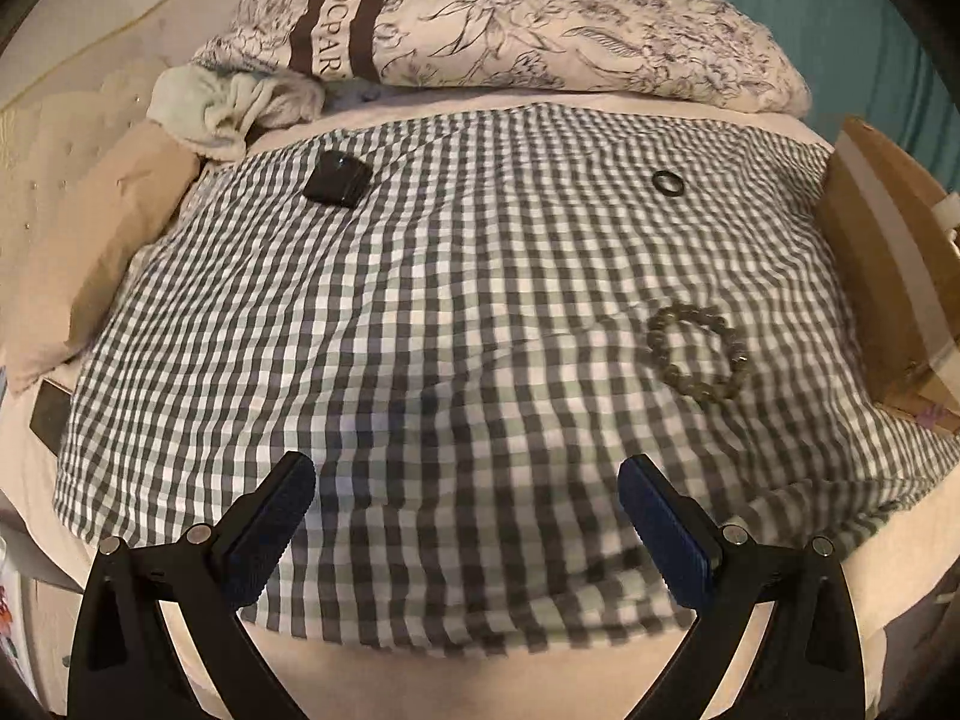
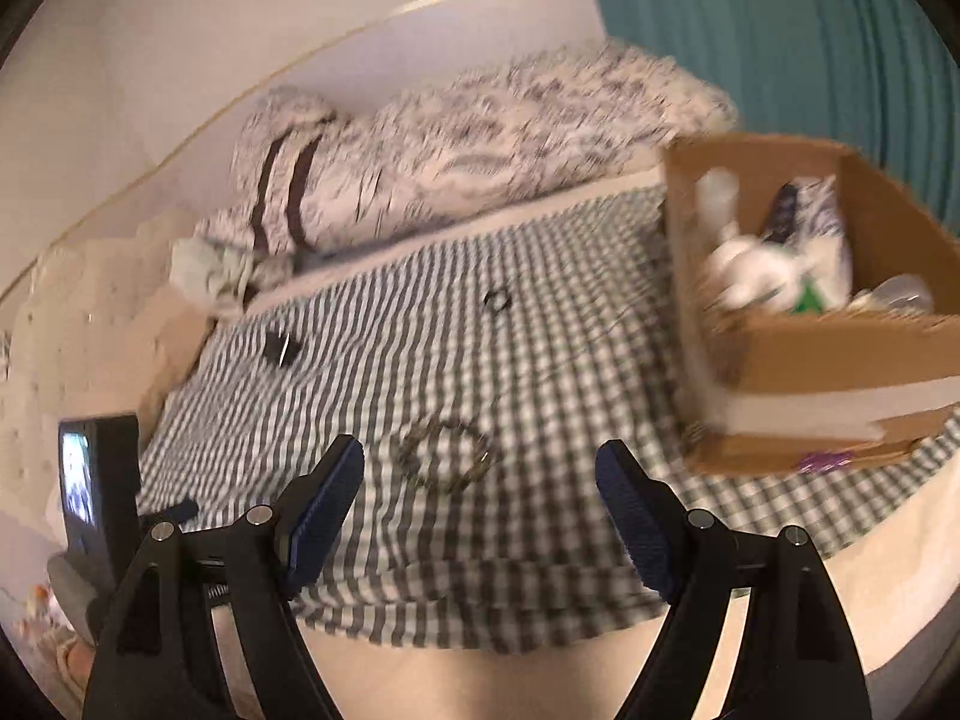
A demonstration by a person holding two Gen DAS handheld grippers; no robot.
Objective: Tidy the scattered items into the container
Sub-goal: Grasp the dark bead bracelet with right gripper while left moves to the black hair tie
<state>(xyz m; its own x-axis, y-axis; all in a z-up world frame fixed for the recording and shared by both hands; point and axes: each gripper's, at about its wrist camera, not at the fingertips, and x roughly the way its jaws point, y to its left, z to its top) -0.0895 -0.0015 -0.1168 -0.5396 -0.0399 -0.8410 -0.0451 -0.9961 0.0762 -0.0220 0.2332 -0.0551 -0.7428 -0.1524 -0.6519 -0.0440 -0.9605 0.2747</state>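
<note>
On a checked cloth (image 1: 450,300) on the bed lie a beaded bracelet (image 1: 699,354), a small black ring (image 1: 667,183) and a black box-like item (image 1: 336,180). The cardboard box (image 1: 882,264) stands at the cloth's right edge. My left gripper (image 1: 468,480) is open and empty, above the cloth's near part. In the blurred right wrist view, the bracelet (image 2: 447,456), ring (image 2: 497,300) and black item (image 2: 281,349) show, and the cardboard box (image 2: 840,360) holds several items. My right gripper (image 2: 480,474) is open and empty, with the bracelet just beyond its fingertips.
A floral folded duvet (image 1: 540,30) lies along the back of the bed, with a pale green cloth (image 1: 228,108) and a beige pillow (image 1: 90,252) at the left. The other gripper's device with a lit screen (image 2: 90,480) shows at the left. A teal curtain (image 2: 780,30) hangs behind.
</note>
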